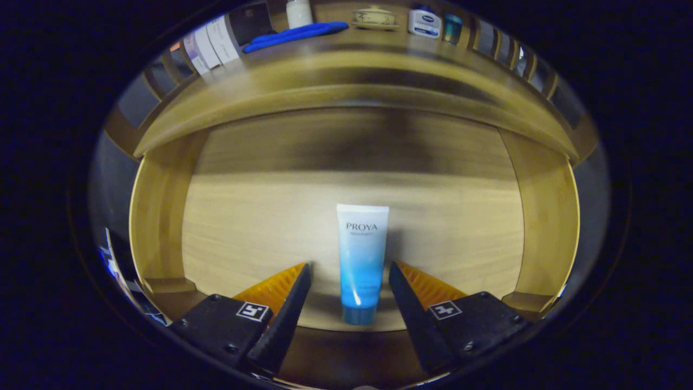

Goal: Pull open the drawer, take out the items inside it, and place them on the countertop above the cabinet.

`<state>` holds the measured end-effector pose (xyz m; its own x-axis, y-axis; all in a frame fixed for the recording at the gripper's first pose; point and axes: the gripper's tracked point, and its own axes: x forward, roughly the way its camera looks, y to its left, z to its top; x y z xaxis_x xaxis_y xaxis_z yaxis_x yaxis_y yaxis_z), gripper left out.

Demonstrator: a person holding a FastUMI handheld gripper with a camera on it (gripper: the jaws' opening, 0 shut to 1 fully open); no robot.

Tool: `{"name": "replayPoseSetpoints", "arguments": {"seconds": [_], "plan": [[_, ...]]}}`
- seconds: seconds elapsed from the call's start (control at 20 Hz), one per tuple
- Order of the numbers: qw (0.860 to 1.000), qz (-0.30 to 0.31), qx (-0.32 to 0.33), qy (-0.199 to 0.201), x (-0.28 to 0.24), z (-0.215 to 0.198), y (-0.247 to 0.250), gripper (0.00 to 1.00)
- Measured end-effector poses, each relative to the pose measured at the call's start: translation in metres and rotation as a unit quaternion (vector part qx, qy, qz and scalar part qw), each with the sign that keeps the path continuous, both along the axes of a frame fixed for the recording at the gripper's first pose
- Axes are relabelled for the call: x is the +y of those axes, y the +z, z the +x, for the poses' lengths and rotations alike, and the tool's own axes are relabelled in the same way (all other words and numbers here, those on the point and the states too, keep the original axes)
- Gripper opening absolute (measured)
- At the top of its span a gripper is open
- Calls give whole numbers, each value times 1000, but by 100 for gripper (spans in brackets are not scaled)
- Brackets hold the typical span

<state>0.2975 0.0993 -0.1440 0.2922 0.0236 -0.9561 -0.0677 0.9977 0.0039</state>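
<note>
Pale wood lines the open drawer (243, 227) that we look down into, its floor bare apart from one item: a blue-and-white tube (361, 260) lying flat near the front wall. The tube's long axis runs along the line of our fingers, with its darker blue cap toward us, close to the drawer's front wall, and its flat white crimped end pointing away toward the back of the drawer. Our gripper (350, 271) is held above the front of the drawer, aimed forward and downward into it, and its fingers stand spread wide, one on each side of the tube's lower half, with a clear gap between each finger and the tube, so nothing is gripped. Beyond the drawer rises the front edge of the countertop (346, 76), and on it we see a blue cloth-like object (295, 33) to the left, a white bottle (299, 12) behind it, a small lidded dish (374, 17) in the middle, and a white container with a blue label (425, 23) beside a dark teal jar (452, 27) to the right.
</note>
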Motion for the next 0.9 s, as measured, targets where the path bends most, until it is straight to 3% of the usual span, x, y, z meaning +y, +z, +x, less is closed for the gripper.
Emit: {"name": "replayPoseSetpoints", "arguments": {"seconds": [0.1,0.25,0.4,0.9], "plan": [[1000,-18,4,-4,-7,-1,-6,82],[1000,-22,5,-11,-9,-1,-7,50],[1000,-12,-9,2,-6,-6,5,45],[994,38,-95,46,15,-12,108,44]]}}
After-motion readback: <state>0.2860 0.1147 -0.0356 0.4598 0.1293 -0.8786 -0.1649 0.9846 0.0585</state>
